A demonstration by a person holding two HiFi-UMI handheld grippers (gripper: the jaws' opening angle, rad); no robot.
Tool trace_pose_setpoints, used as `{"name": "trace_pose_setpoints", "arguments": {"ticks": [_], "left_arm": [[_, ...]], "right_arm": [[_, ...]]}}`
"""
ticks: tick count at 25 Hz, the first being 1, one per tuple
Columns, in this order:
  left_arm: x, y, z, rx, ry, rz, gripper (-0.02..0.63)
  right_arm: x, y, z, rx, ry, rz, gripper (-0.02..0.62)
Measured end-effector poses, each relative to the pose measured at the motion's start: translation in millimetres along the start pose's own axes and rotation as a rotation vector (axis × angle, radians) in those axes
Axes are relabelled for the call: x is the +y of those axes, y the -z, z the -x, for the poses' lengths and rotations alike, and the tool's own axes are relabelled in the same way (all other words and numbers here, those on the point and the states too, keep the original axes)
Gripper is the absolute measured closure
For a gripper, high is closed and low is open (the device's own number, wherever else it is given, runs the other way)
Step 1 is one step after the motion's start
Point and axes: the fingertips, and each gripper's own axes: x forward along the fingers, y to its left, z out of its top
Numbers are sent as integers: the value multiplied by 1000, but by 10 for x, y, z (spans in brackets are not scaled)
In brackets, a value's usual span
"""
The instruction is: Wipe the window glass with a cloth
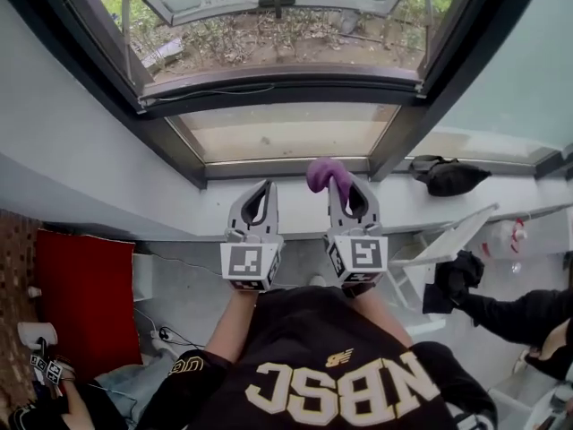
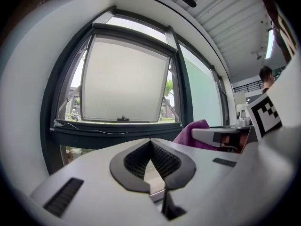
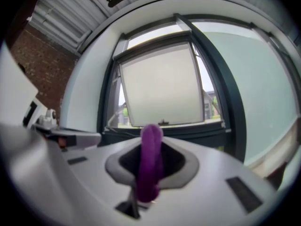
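A purple cloth (image 1: 322,176) (image 3: 150,164) is pinched in my right gripper (image 1: 349,189) (image 3: 149,147), which is shut on it; the cloth bulges past the fingertips. My left gripper (image 1: 261,193) (image 2: 151,147) is beside it, shut, with nothing between its jaws. From the left gripper view the cloth (image 2: 193,132) shows at the right. Both grippers point at the window: a frosted top-hung sash (image 2: 123,81) (image 3: 162,86) swung outward, with a fixed lower pane (image 1: 282,131) under it in the head view. The grippers are short of the glass.
The dark window frame (image 1: 407,119) borders the panes; a large fixed pane (image 1: 528,70) lies to the right. A white sill (image 1: 295,209) runs below. A black bag (image 1: 448,177) rests on the sill at right. Another person's black-sleeved arm (image 1: 510,312) is at the right. Red panel (image 1: 85,294) at left.
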Motion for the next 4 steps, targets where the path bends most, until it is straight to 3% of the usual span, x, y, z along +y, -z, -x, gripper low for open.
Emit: {"name": "trace_pose_setpoints", "arguments": {"ticks": [4], "left_arm": [[-201,62,-55,2,8,-5,597]], "right_arm": [[-110,28,36,7,-26,-4,523]]}}
